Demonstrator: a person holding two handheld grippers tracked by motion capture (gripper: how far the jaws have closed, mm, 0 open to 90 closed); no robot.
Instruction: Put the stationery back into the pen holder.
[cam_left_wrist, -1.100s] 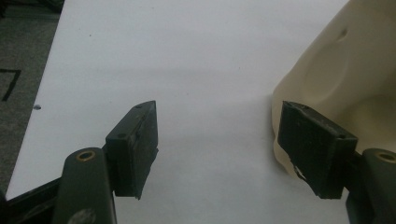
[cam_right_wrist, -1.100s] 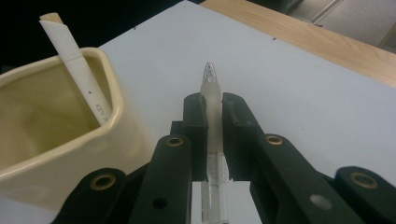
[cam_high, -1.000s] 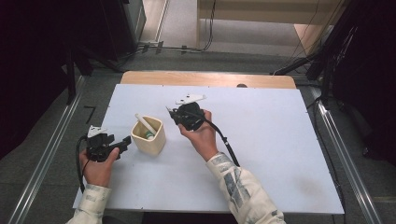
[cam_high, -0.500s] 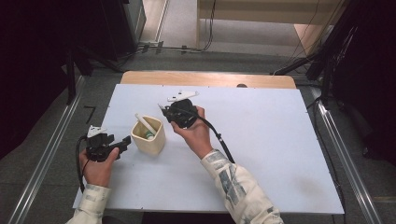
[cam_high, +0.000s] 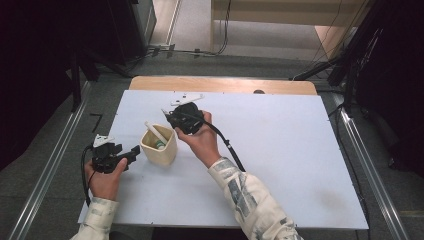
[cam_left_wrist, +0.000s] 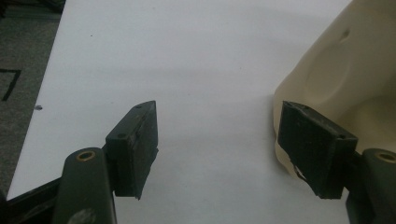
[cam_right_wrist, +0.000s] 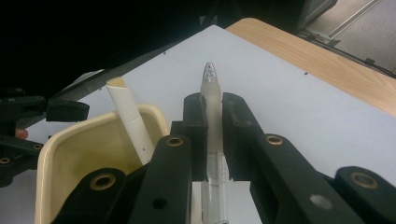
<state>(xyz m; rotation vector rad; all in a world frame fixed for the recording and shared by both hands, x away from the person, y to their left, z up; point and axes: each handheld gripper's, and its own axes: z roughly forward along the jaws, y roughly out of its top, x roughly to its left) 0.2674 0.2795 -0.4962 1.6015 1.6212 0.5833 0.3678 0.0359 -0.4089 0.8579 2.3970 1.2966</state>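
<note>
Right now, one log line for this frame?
left claw: open, beside cup | right claw: shut on pen, above cup | white stick: in cup

Both grippers are black. The left gripper (cam_high: 134, 151) carries a small pale three-cornered plate on top, and a black cable loops from it beside the wrist. The right gripper (cam_high: 165, 114) wears a like plate and trails a thicker black cable along the forearm. Up close its arms show brass-ringed pivot holes – one at each joint – and flat, blocky pads (cam_left_wrist: 135, 147). The sleeves (cam_high: 250, 197) are cream with grey-blue patterned patches.
</note>
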